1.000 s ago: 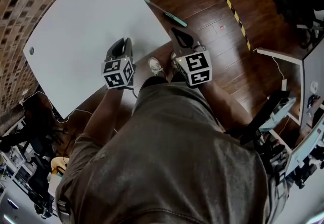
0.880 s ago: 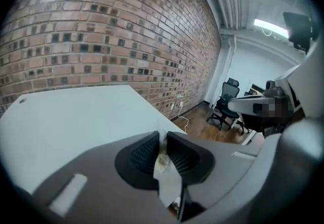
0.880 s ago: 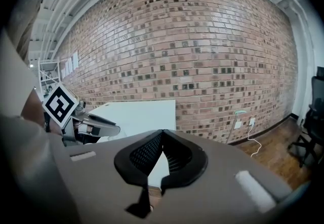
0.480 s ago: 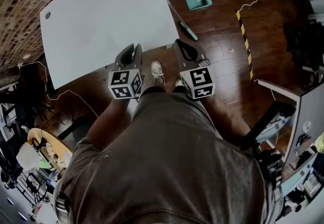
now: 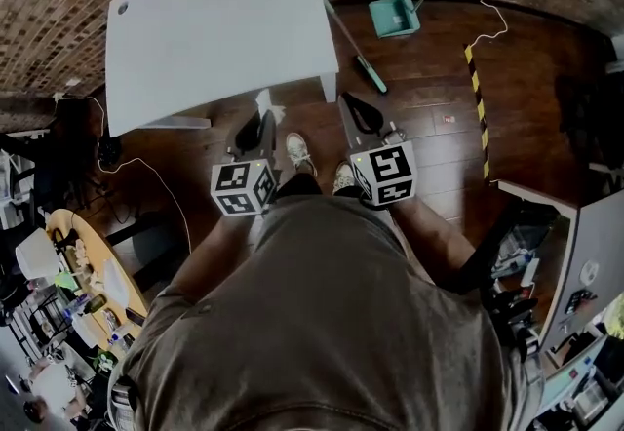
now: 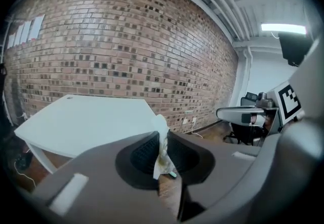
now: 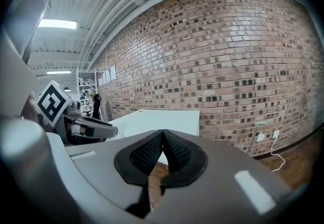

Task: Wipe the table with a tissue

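A white table stands against the brick wall, ahead of me and apart from both grippers; it also shows in the left gripper view and the right gripper view. My left gripper is shut on a crumpled white tissue, which sticks up between its pads. It hangs over the wooden floor, short of the table's near edge. My right gripper is shut with nothing in it, held level beside the left one.
A teal dustpan and a broom lie on the dark wooden floor to the right of the table. A yellow-black strip crosses the floor. A cable trails at left. My shoes show below the grippers.
The table has drifted farther from both grippers, which now hang over the floor. The tissue now shows sticking out of the left gripper.
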{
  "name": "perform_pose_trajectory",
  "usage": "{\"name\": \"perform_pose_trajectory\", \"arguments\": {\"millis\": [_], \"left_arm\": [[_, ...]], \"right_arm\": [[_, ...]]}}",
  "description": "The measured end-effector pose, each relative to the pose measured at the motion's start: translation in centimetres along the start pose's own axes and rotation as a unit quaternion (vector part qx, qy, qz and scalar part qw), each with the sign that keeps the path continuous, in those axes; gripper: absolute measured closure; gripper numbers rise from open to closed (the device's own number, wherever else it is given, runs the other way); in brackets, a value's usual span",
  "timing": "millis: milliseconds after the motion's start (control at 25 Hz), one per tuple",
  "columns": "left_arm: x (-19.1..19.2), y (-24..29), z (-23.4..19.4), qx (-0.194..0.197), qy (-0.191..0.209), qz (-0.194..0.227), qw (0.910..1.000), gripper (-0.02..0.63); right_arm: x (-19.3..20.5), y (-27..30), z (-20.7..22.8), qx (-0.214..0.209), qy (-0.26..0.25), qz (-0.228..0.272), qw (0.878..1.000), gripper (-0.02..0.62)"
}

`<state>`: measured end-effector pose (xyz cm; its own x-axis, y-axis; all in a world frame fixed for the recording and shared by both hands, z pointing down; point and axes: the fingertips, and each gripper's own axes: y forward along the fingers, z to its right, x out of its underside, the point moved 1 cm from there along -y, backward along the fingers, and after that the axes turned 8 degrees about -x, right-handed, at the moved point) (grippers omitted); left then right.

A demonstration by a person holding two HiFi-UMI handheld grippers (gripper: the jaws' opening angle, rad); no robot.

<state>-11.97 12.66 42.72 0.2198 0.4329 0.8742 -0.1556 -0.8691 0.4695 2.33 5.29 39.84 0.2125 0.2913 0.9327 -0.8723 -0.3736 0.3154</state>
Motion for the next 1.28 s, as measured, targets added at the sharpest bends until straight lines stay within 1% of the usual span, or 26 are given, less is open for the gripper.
{"name": "perform_pose_trajectory", "arguments": {"millis": [200,440,560,1280], "left_arm": [[-0.2,-2.6,1.0,0.011,0.008,0.012,0.9998,0.558],[-0.5,-3.6,1.4,0.029,0.01,0.027,0.9992,0.558],[-0.6,-4.1,1.5,0.037,0.009,0.036,0.9986,0.558],[-0.7,-6.3,0.4,0.052,0.0,0.054,0.9972,0.558]], "right_arm": [[-0.2,-1.7,-1.9,-0.007,0.004,0.01,1.0,0.581],[-0.6,-2.3,-3.2,0.003,0.002,0.02,1.0,0.581],[-1.0,-2.5,-4.0,0.005,-0.007,0.023,1.0,0.581],[-1.6,-1.7,-7.7,-0.004,-0.035,0.03,0.999,0.583]]}}
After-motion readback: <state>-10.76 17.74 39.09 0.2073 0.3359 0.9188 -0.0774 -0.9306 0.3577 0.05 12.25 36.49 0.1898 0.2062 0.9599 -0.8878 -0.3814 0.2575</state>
